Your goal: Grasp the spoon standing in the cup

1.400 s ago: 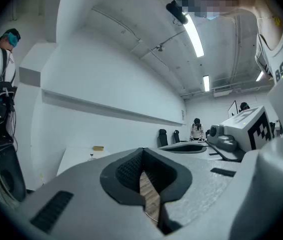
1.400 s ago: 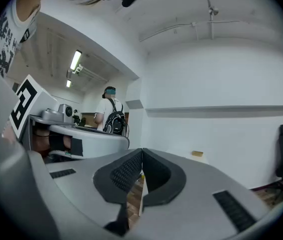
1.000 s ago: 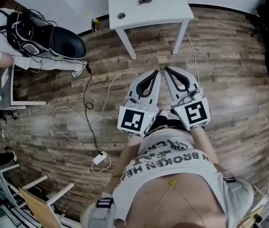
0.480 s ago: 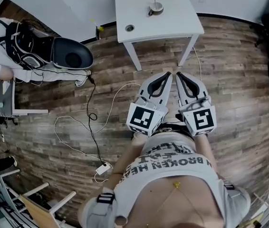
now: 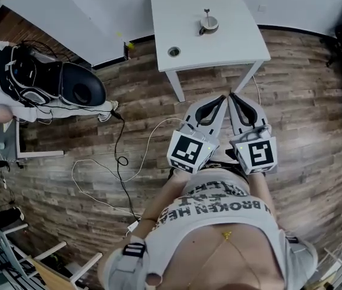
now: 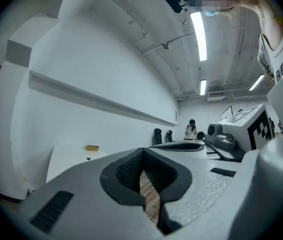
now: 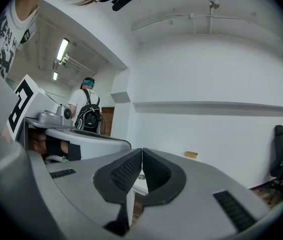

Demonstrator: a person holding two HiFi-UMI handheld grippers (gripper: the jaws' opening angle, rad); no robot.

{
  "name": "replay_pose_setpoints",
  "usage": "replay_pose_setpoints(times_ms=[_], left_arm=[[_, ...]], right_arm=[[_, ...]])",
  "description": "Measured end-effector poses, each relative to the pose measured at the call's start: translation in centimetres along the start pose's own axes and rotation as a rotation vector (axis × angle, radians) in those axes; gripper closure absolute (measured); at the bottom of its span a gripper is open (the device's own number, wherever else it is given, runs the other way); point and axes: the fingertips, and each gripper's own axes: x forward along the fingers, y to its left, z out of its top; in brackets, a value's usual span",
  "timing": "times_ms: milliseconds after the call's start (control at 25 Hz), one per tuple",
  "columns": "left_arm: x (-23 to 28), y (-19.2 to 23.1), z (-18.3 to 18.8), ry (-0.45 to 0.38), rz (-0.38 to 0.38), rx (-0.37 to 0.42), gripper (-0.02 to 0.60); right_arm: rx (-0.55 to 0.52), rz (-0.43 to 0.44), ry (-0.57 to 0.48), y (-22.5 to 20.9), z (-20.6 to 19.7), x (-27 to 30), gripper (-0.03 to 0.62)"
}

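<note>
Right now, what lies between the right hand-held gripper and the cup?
Head view: from the right hand-held gripper, bare wood floor, then bare white tabletop up to the cup.

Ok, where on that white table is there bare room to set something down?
The table is mostly bare: its near right part, between the cup holding the spoon and the front edge, and its far left corner. Tightest is around the cup and by the small round thing near the front left corner.

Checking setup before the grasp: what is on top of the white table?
On the white table: a cup with the spoon standing in it, a small dark ring, a tan block at the far edge. The cup's inside is hidden.
</note>
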Motion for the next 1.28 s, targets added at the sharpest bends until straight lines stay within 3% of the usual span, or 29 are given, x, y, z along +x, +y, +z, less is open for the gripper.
replay_pose_setpoints(times_ms=[320, 800, 1280], left_arm=[[0.0, 4.0, -0.6, 0.029, -0.016, -0.012, 0.585], [0.9, 6.5, -1.1, 0.029, 0.013, -0.049, 0.586], [10.5, 11.0, -0.7, 0.059, 0.043, -0.032, 0.584]], right_arm=[[0.014, -0.02, 0.021, 1.0, -0.6, 3.6, 0.586], [0.012, -0.011, 0.056, 0.0, -1.9, 6.0, 0.586], [0.037, 0.018, 0.027, -8.4, -1.9, 12.8, 0.586]])
